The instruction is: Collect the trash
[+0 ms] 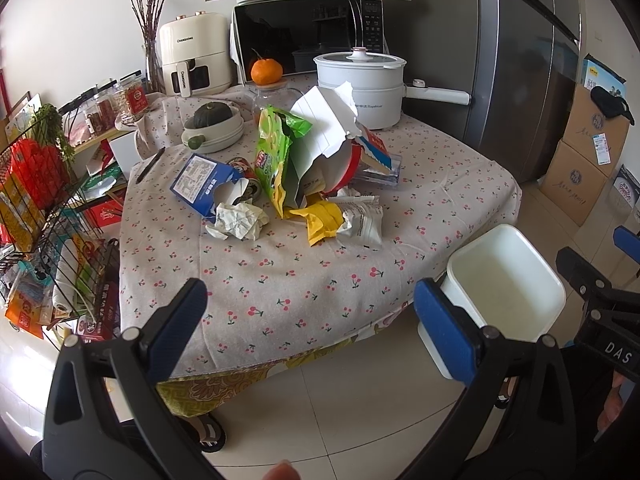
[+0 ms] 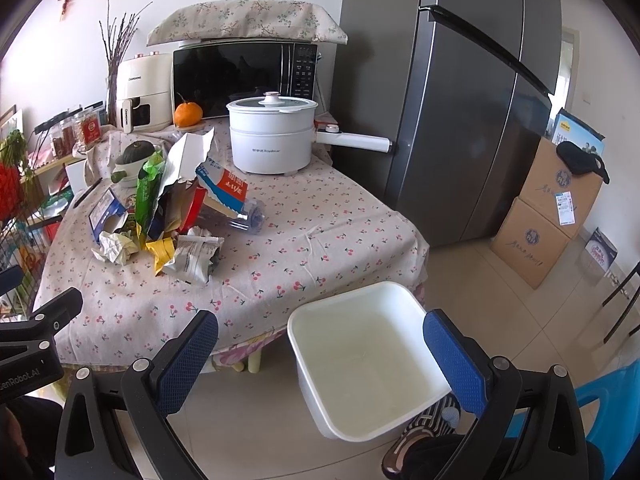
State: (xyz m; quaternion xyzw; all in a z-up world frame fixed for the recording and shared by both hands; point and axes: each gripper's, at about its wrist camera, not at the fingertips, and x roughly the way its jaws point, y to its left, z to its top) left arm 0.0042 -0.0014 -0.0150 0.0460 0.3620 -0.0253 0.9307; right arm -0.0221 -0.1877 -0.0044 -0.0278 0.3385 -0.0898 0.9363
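Left gripper [image 1: 310, 318]: jaws spread wide, nothing between the blue pads; it hangs over the near edge of the table [image 1: 304, 280]. Right gripper [image 2: 320, 344]: jaws likewise wide apart and holding nothing, positioned above the white bin [image 2: 362, 360], whose far right corner is covered by the right pad.

The trash sits mid-table in one pile: a crumpled paper ball [image 1: 239, 222], a torn blue carton [image 1: 200, 182], a green snack bag [image 1: 276, 152], a yellow wrapper [image 1: 320, 220], a crushed printed pouch [image 1: 362, 220] and torn white paper [image 1: 332, 120]. A red-rimmed item under the paper is mostly hidden and cannot be identified. A clear plastic container [image 2: 244, 216] lies behind the pile, partly covered.

The bin stands on the floor just beside the table's near right corner. In the left wrist view its near left corner is masked by a pad. Print on the packaging is unreadable.
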